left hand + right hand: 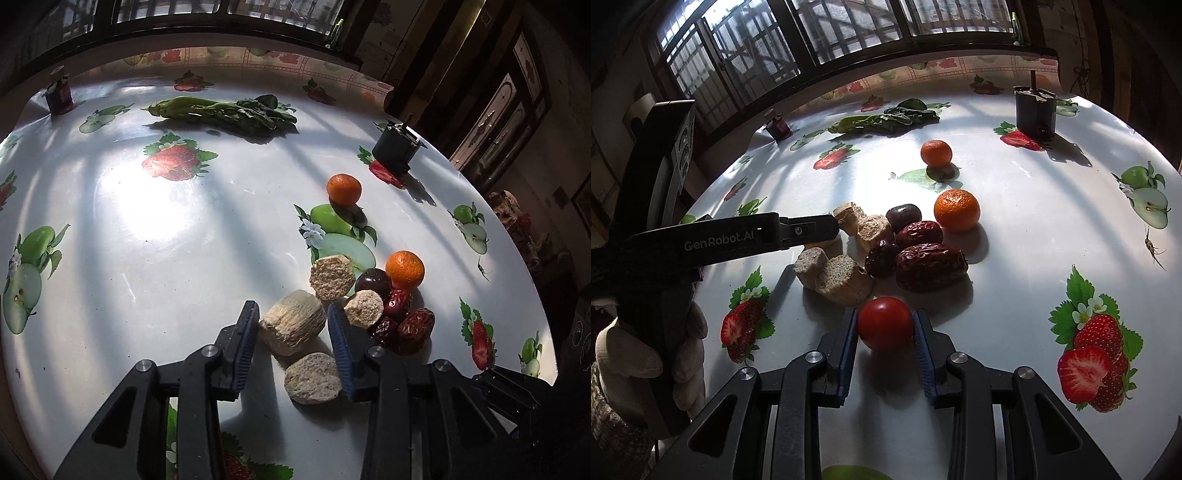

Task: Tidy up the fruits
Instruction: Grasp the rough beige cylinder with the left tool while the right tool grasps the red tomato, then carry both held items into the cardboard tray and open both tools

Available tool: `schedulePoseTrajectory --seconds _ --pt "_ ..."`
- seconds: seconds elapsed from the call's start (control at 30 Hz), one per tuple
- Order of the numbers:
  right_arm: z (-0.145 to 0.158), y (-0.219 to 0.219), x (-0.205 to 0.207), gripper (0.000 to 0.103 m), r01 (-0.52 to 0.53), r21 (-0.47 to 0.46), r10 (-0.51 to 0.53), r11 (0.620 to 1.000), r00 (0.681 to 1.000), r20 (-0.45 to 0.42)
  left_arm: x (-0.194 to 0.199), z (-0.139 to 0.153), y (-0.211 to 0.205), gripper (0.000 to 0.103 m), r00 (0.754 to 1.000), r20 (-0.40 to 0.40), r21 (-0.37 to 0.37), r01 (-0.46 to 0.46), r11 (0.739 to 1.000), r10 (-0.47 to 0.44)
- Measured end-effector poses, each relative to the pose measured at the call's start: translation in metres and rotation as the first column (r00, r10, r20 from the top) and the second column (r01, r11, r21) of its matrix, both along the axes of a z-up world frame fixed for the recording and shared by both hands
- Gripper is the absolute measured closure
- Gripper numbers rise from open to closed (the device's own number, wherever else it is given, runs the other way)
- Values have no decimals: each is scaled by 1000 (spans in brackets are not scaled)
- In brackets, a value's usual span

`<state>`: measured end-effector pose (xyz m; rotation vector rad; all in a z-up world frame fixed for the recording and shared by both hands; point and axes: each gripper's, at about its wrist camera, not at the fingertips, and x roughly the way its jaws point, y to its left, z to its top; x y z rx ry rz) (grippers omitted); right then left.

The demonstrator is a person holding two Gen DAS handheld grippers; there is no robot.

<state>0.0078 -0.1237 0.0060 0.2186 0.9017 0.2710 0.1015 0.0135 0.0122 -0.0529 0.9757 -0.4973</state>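
Observation:
My right gripper [885,325] is shut on a small red tomato [885,328], held just above the table in front of a pile. The pile holds red dates [929,268], a dark plum [904,216], an orange [956,209] and several beige corn-cob pieces [842,278]. A second orange [936,153] lies further back. My left gripper [291,314] is open around one beige cob piece [293,327], its fingers on either side. In that view the dates [415,325], plum [373,283] and both oranges [405,269] [344,189] lie to the right.
A bunch of leafy greens [229,112] lies at the back of the round fruit-print table [147,221]. A small dark jar [59,94] stands far left and a black box [395,147] at the right edge. Windows run behind the table.

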Motion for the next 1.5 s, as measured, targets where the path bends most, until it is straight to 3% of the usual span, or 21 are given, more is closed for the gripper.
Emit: schedulePoseTrajectory --seconds 0.1,0.23,0.4,0.57,0.73,0.97,1.13,1.3,1.5 --pt "0 1 1 71 -5 2 5 1000 1000 1 -5 0 -5 68 999 25 29 27 999 -28" --pt "2 2 -1 71 -5 0 5 1000 1000 10 -11 3 -3 68 1000 27 42 -8 999 7" --pt "6 3 -5 71 -5 -7 5 1000 999 32 -40 29 18 68 997 65 1 -48 999 48" --pt "15 12 -12 71 -18 -25 19 1000 998 62 -81 65 80 68 987 111 -70 -107 992 114" --pt "46 38 -27 71 -72 0 71 997 993 97 -107 84 174 68 957 134 -48 -253 966 257" --pt "84 140 -22 71 -239 -11 239 971 964 117 -114 62 300 68 862 73 49 -505 862 501" --pt "69 238 9 71 -363 -14 363 932 931 32 -97 29 340 68 816 -26 78 -574 815 577" --pt "36 316 34 71 -430 -96 426 898 903 -62 -86 15 354 67 788 -71 103 -604 791 611" --pt "13 349 46 70 -463 -147 451 874 886 -108 -86 16 361 67 781 -54 85 -618 782 622"
